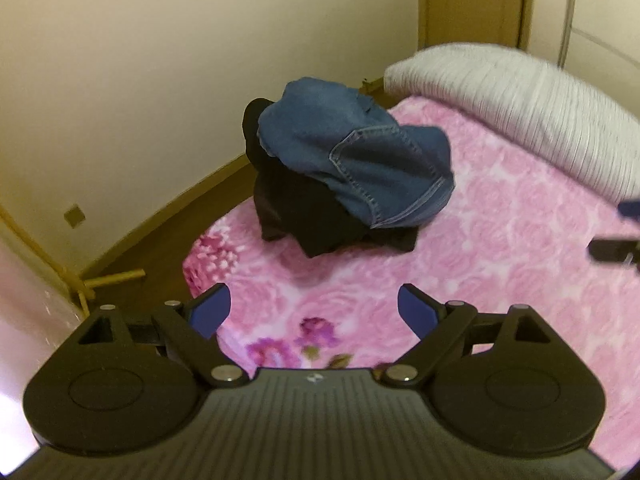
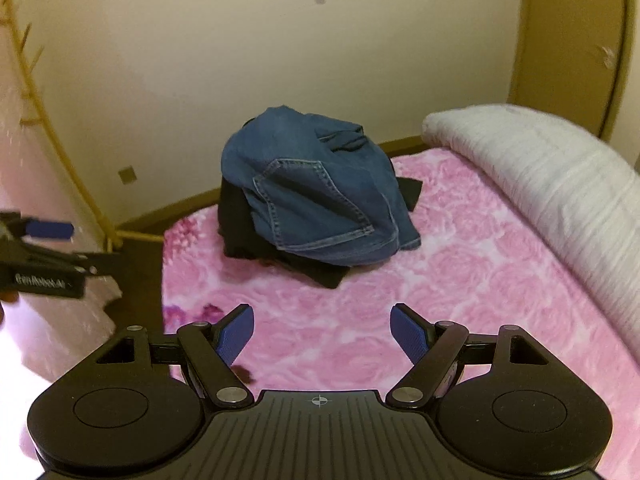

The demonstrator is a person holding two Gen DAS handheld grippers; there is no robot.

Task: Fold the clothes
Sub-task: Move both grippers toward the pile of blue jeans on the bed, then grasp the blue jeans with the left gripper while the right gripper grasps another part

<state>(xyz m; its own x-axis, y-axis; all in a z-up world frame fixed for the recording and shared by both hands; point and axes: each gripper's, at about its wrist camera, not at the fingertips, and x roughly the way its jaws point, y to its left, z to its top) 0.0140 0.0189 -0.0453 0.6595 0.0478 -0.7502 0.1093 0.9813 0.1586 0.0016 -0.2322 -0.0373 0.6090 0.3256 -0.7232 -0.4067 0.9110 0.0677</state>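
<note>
A crumpled pair of blue jeans [image 1: 352, 152] [image 2: 316, 196] lies heaped on a black garment [image 1: 304, 216] [image 2: 240, 224] at the far corner of a pink floral bed [image 1: 500, 248] [image 2: 460, 280]. My left gripper [image 1: 314, 312] hangs open above the bed's near corner, well short of the pile, with nothing between its blue pads. My right gripper [image 2: 322, 332] is also open and empty, a similar distance in front of the pile. The left gripper shows at the left edge of the right wrist view, and the right one at the right edge of the left wrist view.
A rolled white striped quilt [image 1: 520, 108] [image 2: 552, 184] lies along the bed's right side. A cream wall [image 1: 140, 80] and wooden skirting run behind the bed, with dark floor [image 1: 132, 256] to the left. A wooden door [image 1: 476, 0] stands at the back right.
</note>
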